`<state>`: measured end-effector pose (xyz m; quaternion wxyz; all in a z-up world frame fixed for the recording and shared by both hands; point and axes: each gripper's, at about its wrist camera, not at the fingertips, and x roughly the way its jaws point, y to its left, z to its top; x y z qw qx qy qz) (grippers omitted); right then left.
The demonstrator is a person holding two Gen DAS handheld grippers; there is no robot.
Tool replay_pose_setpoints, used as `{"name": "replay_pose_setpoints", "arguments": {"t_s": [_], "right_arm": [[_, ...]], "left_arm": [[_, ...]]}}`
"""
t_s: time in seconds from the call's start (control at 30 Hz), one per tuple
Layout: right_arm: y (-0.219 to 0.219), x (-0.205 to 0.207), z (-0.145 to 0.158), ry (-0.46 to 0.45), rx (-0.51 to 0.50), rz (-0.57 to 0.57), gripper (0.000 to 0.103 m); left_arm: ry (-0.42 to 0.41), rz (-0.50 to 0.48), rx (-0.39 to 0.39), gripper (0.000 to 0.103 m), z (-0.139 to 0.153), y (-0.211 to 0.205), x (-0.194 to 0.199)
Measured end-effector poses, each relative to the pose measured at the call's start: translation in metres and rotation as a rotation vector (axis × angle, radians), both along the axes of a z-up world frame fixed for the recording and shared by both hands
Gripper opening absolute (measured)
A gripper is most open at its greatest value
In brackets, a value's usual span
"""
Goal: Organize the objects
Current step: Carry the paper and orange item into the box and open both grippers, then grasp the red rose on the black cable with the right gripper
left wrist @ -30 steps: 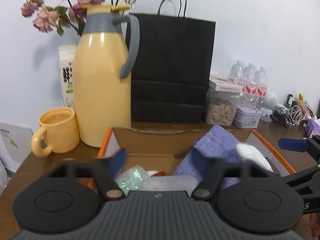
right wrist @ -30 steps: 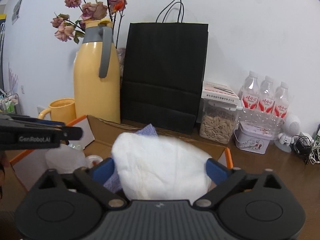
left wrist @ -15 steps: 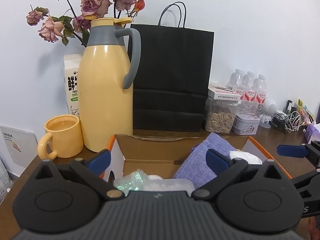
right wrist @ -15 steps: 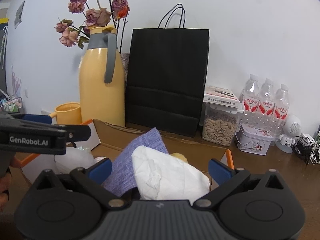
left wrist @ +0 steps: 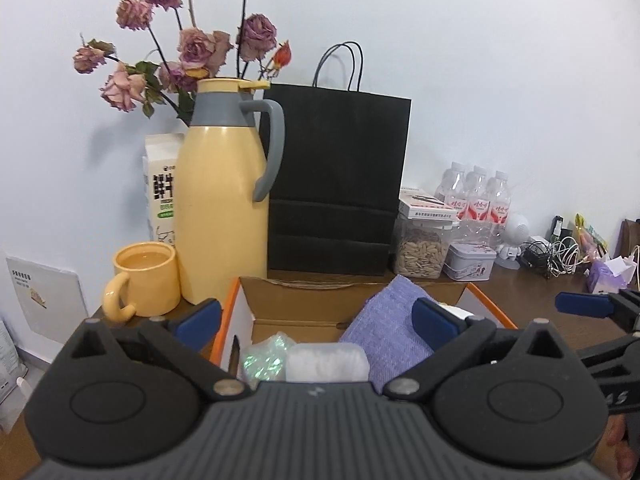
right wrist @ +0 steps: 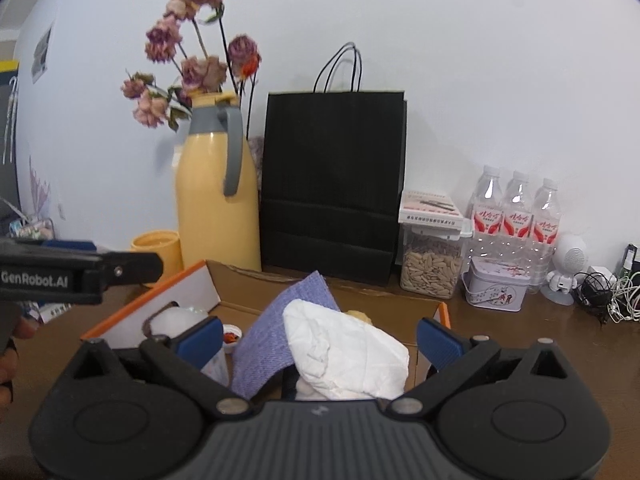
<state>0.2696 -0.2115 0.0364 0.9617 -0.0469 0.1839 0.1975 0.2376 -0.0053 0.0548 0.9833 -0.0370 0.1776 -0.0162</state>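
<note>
Both the left claw (left wrist: 316, 318) and the right claw (right wrist: 320, 338) are spread wide with nothing in them, above the cardboard box (right wrist: 256, 306) on the worktop (right wrist: 520, 344), where the purple cloth (right wrist: 276, 332) and white cloth (right wrist: 344, 356) lie inside.

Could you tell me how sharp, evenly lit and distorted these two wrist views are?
Left wrist view: sharp, soft even light; the flask casts a faint shadow on the wall; dark fisheye corners, and the black bag leans from the bending. Right wrist view: also sharp, the white cloth bright but still wrinkled in detail; the wall curves strongly at the left edge.
</note>
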Motion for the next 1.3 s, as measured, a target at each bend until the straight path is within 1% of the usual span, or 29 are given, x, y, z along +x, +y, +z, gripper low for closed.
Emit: {"name": "replay_pose_setpoints", "arguments": {"t_s": [0.13,0.27,0.53,0.67,0.77,0.83,0.9,0.93,1.0,1.03,1.07,1.1,1.17,1.3], "right_arm": [[-0.011,-0.022,0.007,-0.015,0.022,-0.013,0.103],[-0.021,-0.043,0.009,-0.011,0.035,-0.024,0.103],[-0.035,-0.080,-0.005,0.024,0.016,-0.025,0.103],[-0.032,-0.097,-0.014,0.045,0.005,0.009,0.103],[-0.022,-0.108,-0.022,0.061,0.001,0.065,0.102],[-0.011,-0.113,-0.028,0.076,-0.004,0.119,0.094],[0.003,-0.116,-0.035,0.092,-0.011,0.183,0.081],[0.010,-0.118,-0.038,0.102,-0.016,0.211,0.078],[0.025,-0.119,-0.046,0.121,-0.038,0.261,0.063],[0.033,-0.119,-0.049,0.126,-0.051,0.286,0.058],[0.040,-0.119,-0.052,0.129,-0.066,0.307,0.047],[0.048,-0.118,-0.055,0.133,-0.083,0.320,0.039],[0.060,-0.114,-0.061,0.148,-0.119,0.330,0.035],[0.069,-0.103,-0.069,0.185,-0.142,0.338,0.035]], "left_arm": [[0.004,0.010,0.000,0.103,0.002,0.006,-0.019],[0.017,0.020,0.009,0.103,0.001,0.011,-0.036],[0.067,0.028,0.017,0.103,-0.012,0.020,-0.068],[0.093,0.027,0.028,0.103,-0.022,0.024,-0.083],[0.118,0.034,0.029,0.103,-0.031,0.030,-0.097],[0.133,0.047,0.035,0.103,-0.037,0.035,-0.106],[0.146,0.059,0.041,0.103,-0.041,0.042,-0.116],[0.151,0.064,0.041,0.103,-0.043,0.045,-0.121],[0.160,0.076,0.041,0.103,-0.046,0.054,-0.130],[0.163,0.080,0.042,0.103,-0.047,0.057,-0.134],[0.166,0.083,0.044,0.103,-0.048,0.061,-0.138],[0.167,0.088,0.046,0.103,-0.049,0.064,-0.143],[0.168,0.097,0.045,0.103,-0.050,0.072,-0.151],[0.174,0.122,0.027,0.103,-0.053,0.089,-0.162]]}}
